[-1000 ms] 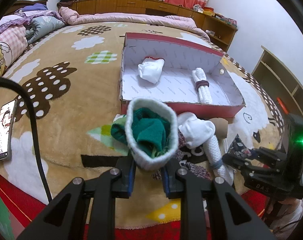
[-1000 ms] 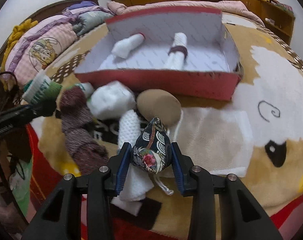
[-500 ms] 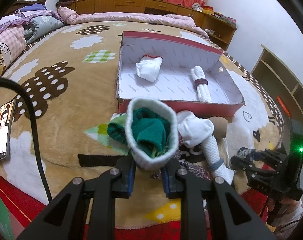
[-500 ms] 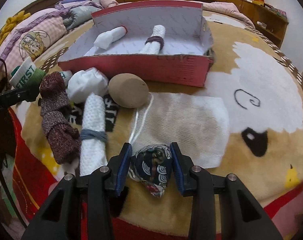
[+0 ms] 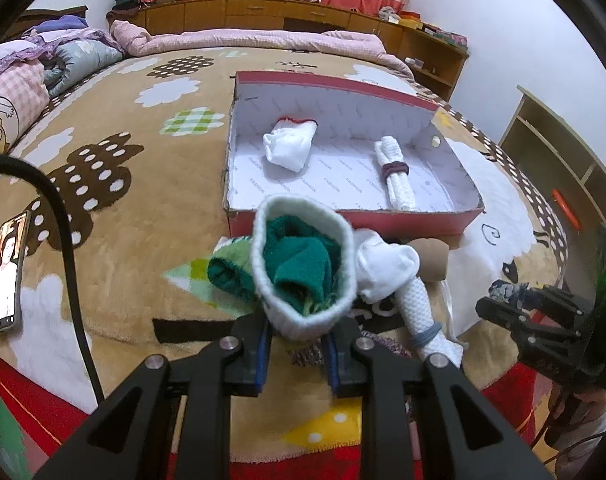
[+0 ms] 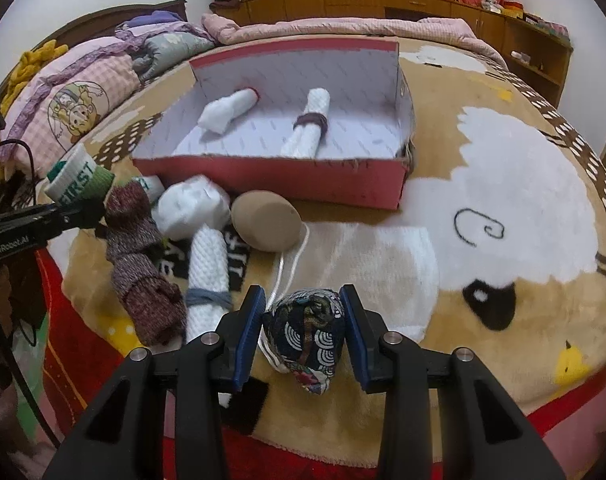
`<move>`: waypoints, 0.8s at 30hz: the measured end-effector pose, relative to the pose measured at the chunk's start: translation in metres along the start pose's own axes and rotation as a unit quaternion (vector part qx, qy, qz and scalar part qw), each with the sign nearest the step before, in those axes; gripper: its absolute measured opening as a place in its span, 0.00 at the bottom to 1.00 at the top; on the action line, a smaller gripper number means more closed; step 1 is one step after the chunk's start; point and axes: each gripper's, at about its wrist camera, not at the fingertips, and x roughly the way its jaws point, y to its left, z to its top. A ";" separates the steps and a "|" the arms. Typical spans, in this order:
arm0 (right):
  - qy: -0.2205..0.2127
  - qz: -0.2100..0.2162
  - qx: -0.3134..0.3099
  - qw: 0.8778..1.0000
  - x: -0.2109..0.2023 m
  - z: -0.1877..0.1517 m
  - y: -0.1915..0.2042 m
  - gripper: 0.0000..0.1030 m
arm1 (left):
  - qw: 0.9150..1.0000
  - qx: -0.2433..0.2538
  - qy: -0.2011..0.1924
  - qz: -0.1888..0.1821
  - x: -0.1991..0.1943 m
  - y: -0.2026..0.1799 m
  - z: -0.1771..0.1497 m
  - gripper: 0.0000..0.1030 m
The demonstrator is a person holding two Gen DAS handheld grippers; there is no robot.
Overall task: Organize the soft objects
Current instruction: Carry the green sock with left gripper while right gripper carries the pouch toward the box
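My left gripper (image 5: 297,338) is shut on a white-cuffed roll of green socks (image 5: 303,272), held above the blanket just in front of the red cardboard box (image 5: 383,222). Inside the box lie a white sock bundle (image 5: 289,146) and a white rolled cloth with a dark band (image 5: 397,176). My right gripper (image 6: 303,308) is shut on a dark patterned pouch (image 6: 307,334), held over the blanket's near edge. From the right wrist view the left gripper (image 6: 75,212) and its sock roll (image 6: 79,180) show at the left, beside the box (image 6: 271,178).
Between box and grippers lie a maroon knit sock (image 6: 139,256), a white bundle (image 6: 191,210), a white waffle roll with a blue band (image 6: 207,272), a tan round piece (image 6: 267,220) and a flat white cloth (image 6: 363,264). A phone (image 5: 7,268) and a black cable (image 5: 63,216) are at the left.
My right gripper has drawn back from the pile towards the blanket's near edge with the patterned pouch in it. The left gripper and its sock roll have kept still.
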 end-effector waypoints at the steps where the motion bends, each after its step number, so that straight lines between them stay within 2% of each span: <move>1: -0.002 0.001 -0.001 1.000 -0.001 0.002 0.001 0.38 | 1.000 0.002 -0.001 0.001 -0.001 0.000 0.002 0.22; 13: -0.028 -0.001 -0.016 0.999 -0.009 0.033 0.004 0.38 | 0.999 0.020 -0.027 0.006 0.000 -0.008 0.035 0.22; 24: -0.048 -0.011 -0.020 0.999 -0.009 0.063 -0.002 0.38 | 0.999 0.032 -0.033 0.017 0.015 -0.011 0.066 0.22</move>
